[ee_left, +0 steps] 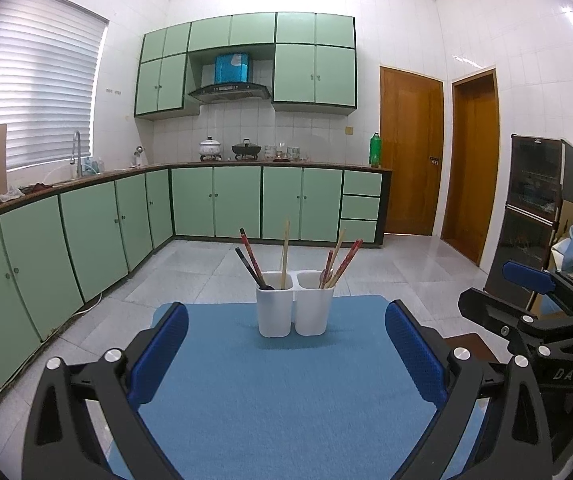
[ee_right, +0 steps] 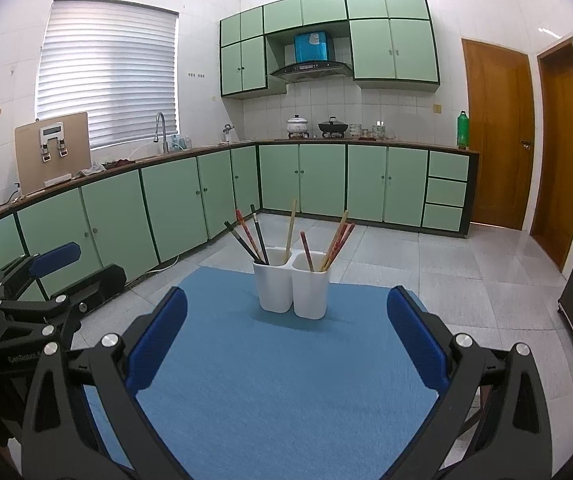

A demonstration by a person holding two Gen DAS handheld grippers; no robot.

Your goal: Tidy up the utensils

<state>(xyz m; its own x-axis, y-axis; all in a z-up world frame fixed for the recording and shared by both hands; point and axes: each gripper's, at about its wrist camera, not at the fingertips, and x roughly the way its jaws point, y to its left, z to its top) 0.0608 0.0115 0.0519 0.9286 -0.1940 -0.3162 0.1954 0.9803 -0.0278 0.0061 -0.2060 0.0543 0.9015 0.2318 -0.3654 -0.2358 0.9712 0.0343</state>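
Item: white twin-cup holder (ee_left: 294, 306), two joined compartments, standing upright on the blue mat (ee_left: 286, 400) that covers the table. Position: straight ahead of both hand-held grippers, near the mat's far edge, well apart from either.

Contents, left compartment: dark chopsticks (ee_left: 248, 266) and a red patterned one leaning away to the left; one pale wooden chopstick (ee_left: 285, 256) nearly upright. Contents, right compartment: a bundle of reddish and pale chopsticks (ee_left: 338, 262) leaning to the right. Kinds are mixed across the two cups, so sorting appears unfinished.

Left hand-held gripper (ee_left: 286, 344): fingers wide apart, nothing between the blue pads, low over the near mat. Holder lies dead centre in its view.

Right hand-held gripper (ee_right: 286, 340): fingers likewise spread, holding nothing. Holder (ee_right: 291, 286) sits centred ahead, a touch left of midline. It shows beside the left one in that view, roughly level with it.

Key relation: long axes of the chopsticks run upward and fan outward, crossing the forward line of the fingers. Neither hand is clearly nearer; judging by lean, the left-tilted sticks favour the left hand-held gripper, the right-tilted bundle the right. Any pick likely needs a reach forward and a grasp high on the shaft, above the rim.
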